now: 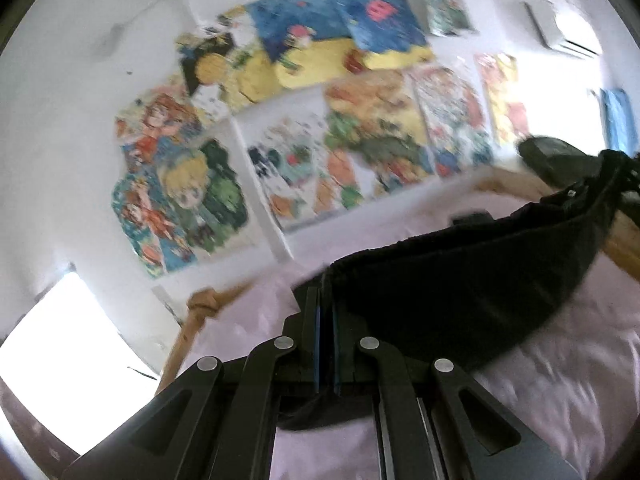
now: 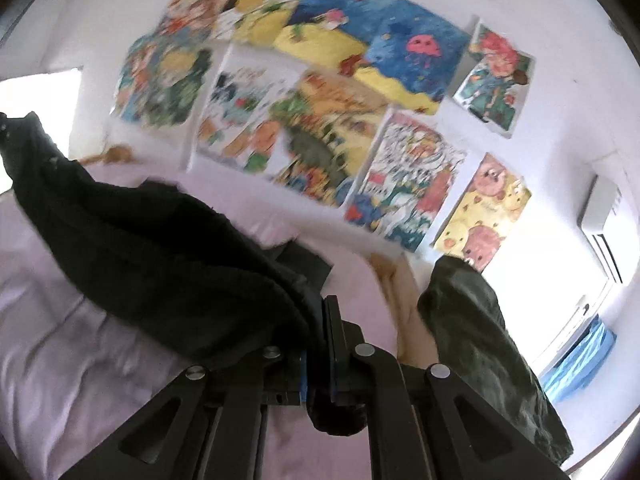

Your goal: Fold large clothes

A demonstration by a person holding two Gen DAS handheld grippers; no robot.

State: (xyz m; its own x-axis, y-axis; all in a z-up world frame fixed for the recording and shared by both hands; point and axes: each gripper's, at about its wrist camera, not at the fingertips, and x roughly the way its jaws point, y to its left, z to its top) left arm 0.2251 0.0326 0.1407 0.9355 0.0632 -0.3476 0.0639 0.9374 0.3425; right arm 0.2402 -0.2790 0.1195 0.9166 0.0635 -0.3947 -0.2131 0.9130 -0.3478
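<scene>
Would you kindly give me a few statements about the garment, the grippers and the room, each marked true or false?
1. Both grippers are shut on the black garment. True: the left gripper and the right gripper each pinch an edge of it.
2. The garment lies flat on the bed. False: it hangs stretched between the two grippers above the pink sheet.
3. Colourful drawings cover the white wall. True.
4. The sheet is dark blue. False: it is pale pink.
5. A second, dark green garment lies to the right in the right wrist view. True.
</scene>
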